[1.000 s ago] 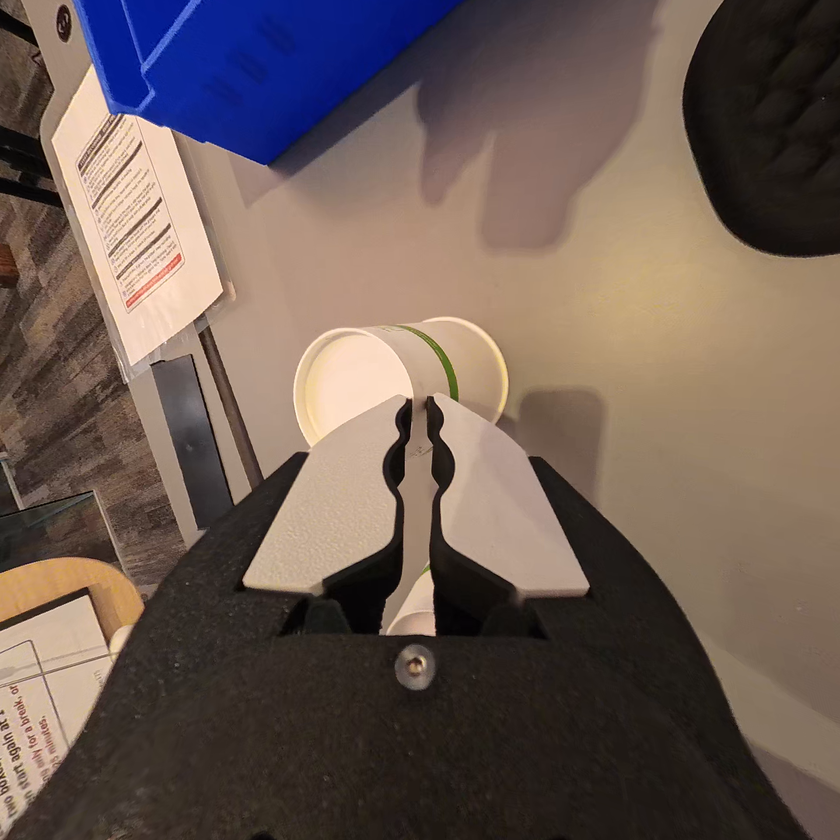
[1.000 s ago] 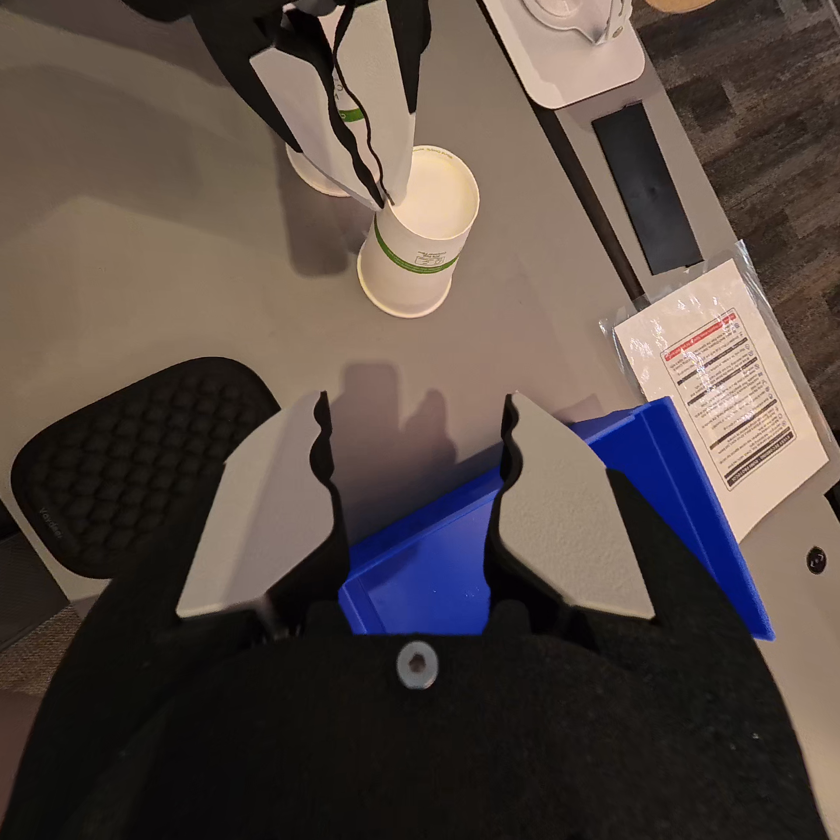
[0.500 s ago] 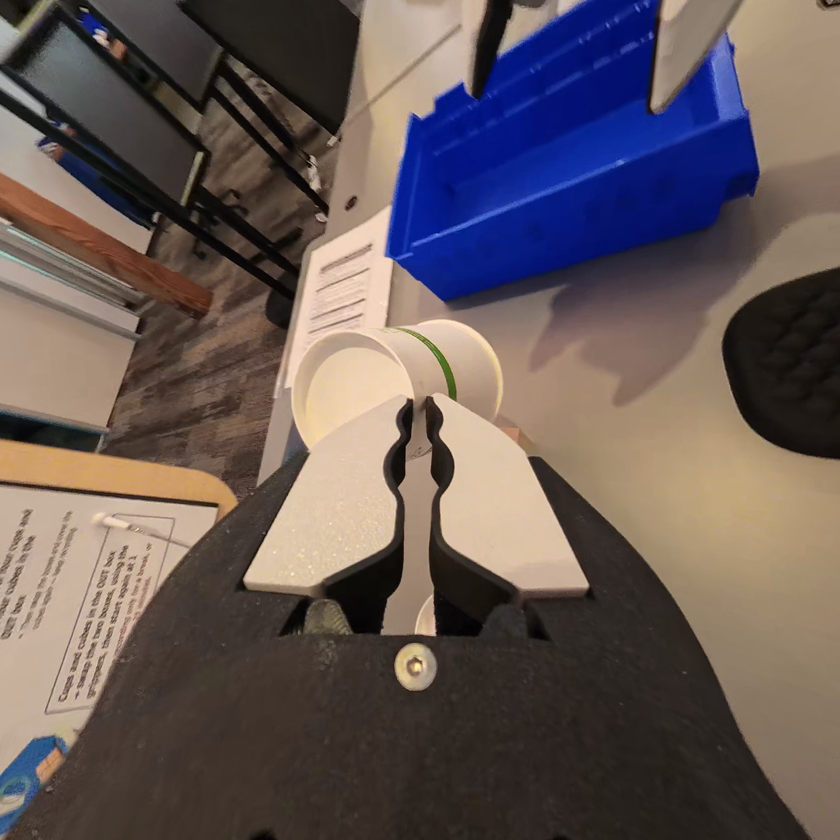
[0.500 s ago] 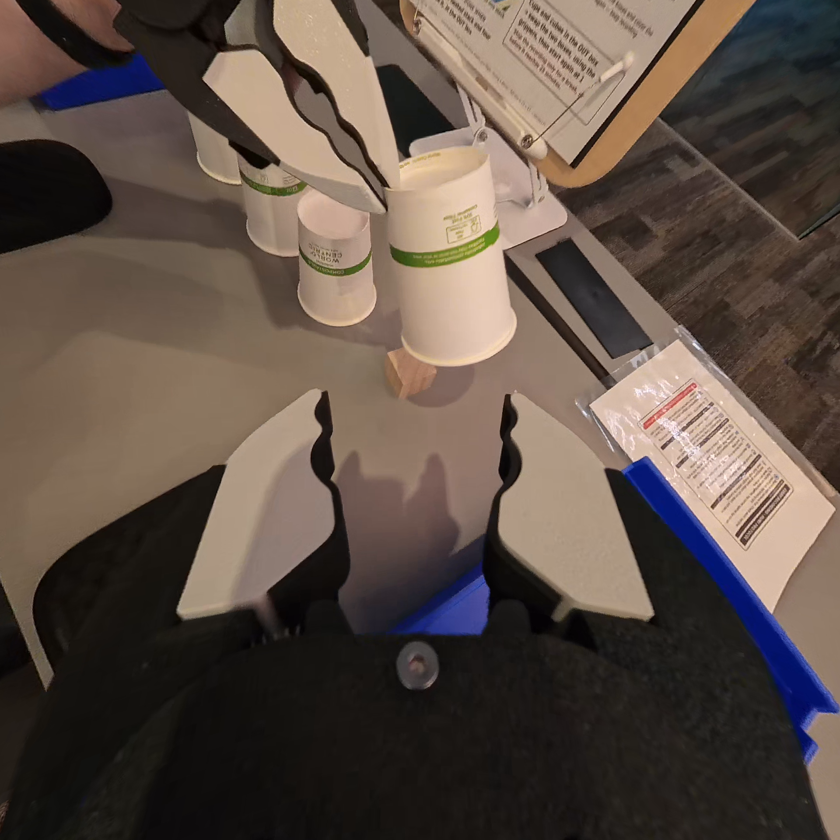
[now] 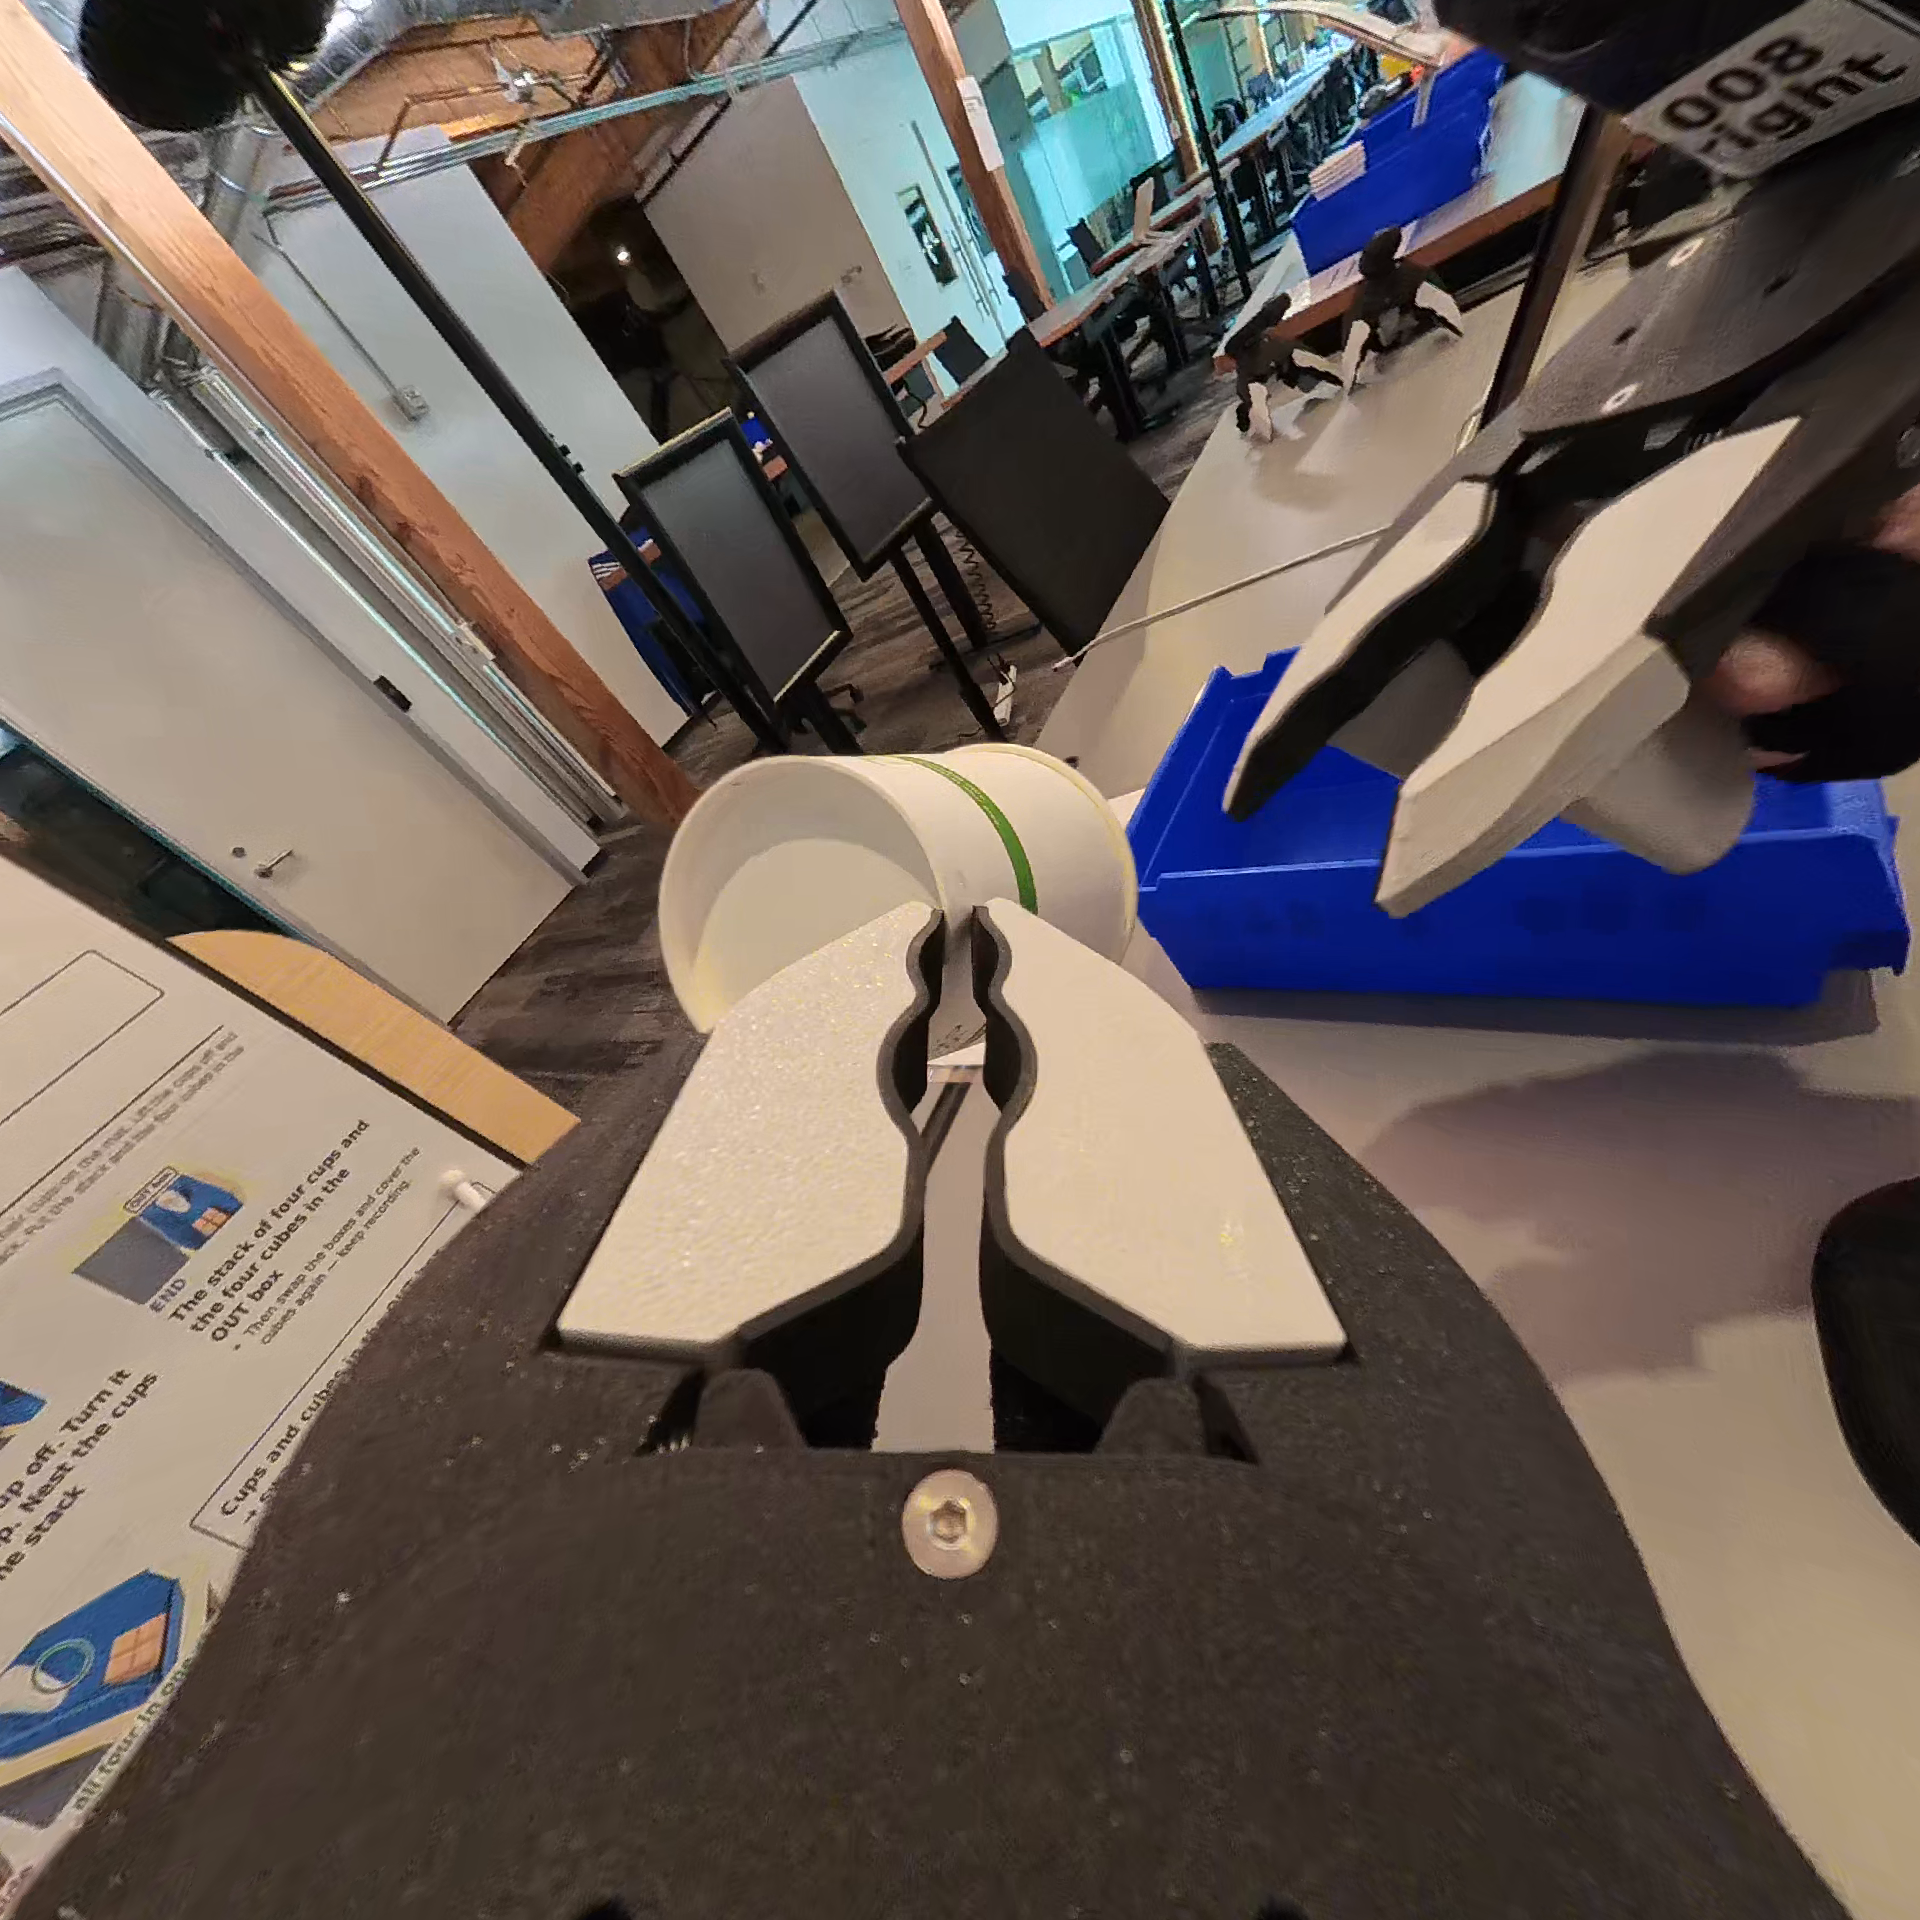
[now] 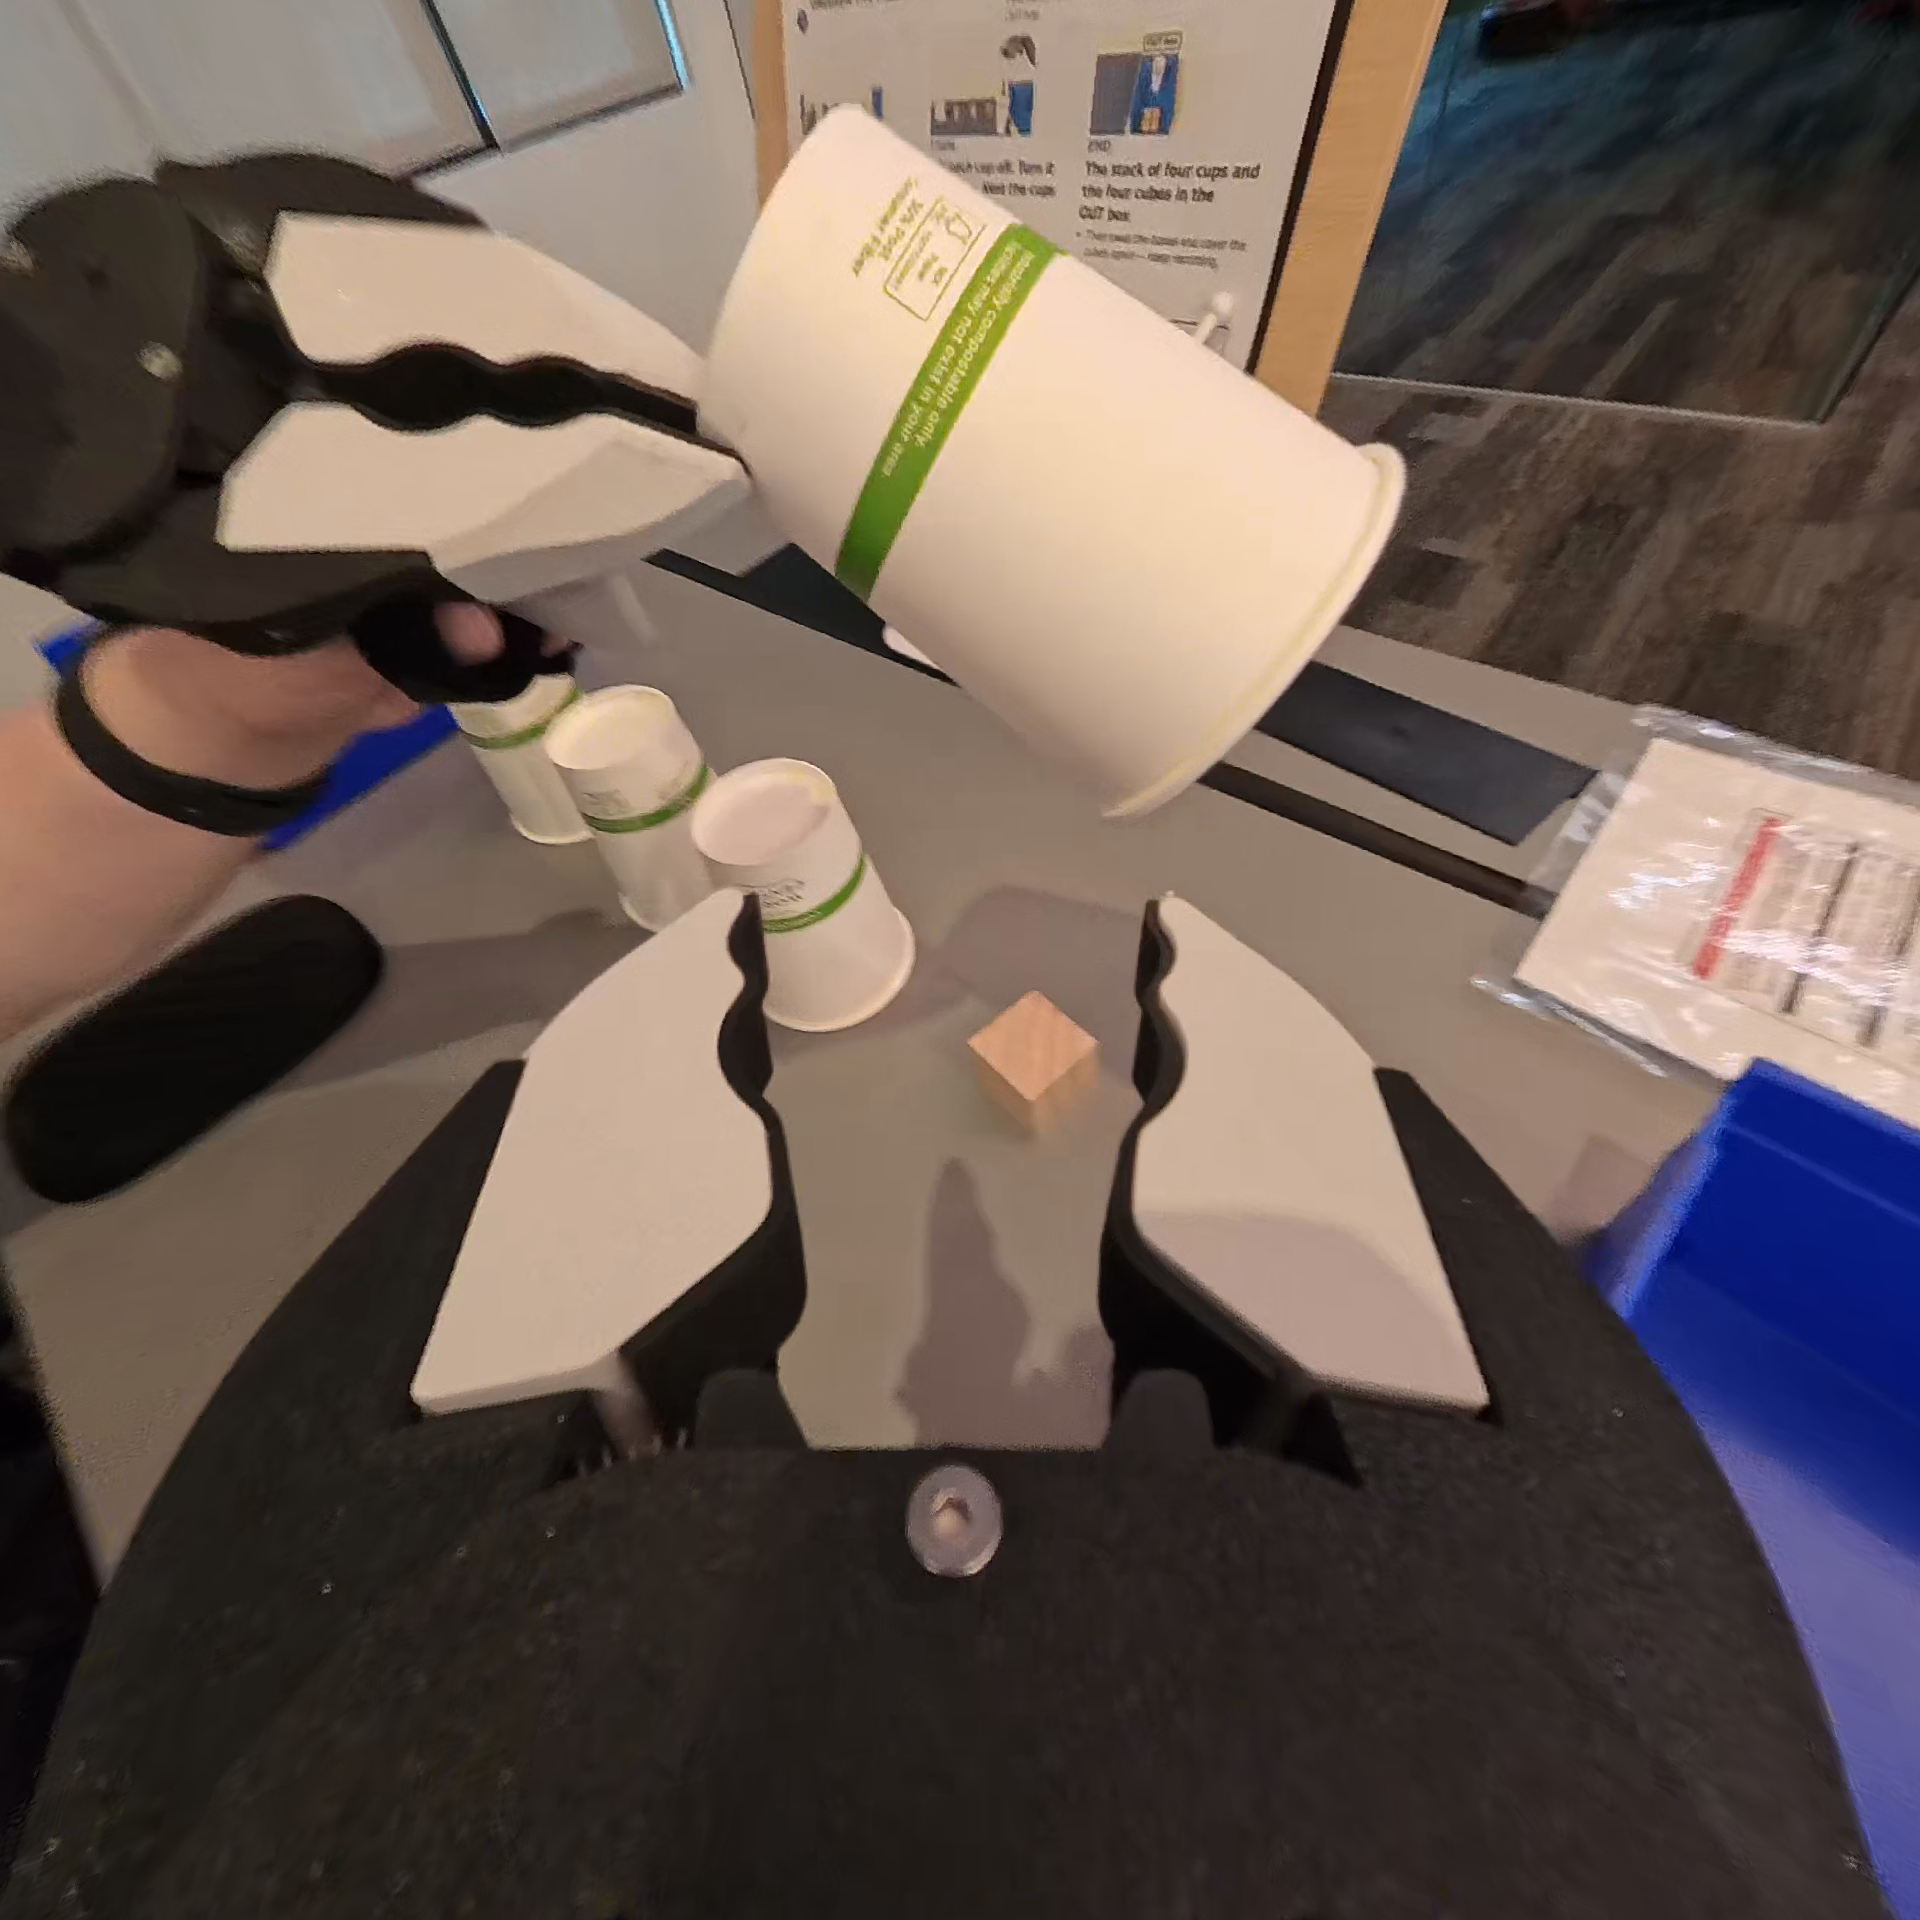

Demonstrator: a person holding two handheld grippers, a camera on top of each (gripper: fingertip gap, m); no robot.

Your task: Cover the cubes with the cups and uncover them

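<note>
My left gripper is shut on the base rim of a white paper cup with a green band. It holds the cup tilted in the air, mouth away from me. In the right wrist view the same left gripper holds that cup above the table. A bare wooden cube sits on the grey table just ahead of my right gripper, which is open and empty. Three upside-down cups stand in a row to the left of the cube.
A blue bin sits on the table; its corner shows at the right. A black wrist pad lies at the left. A bagged paper sheet and an instruction board on a stand are behind.
The left gripper has lifted the cup higher off the cube and tipped it toward horizontal. The cube now stands fully uncovered. The right gripper has stayed open and come closer to the cube.
</note>
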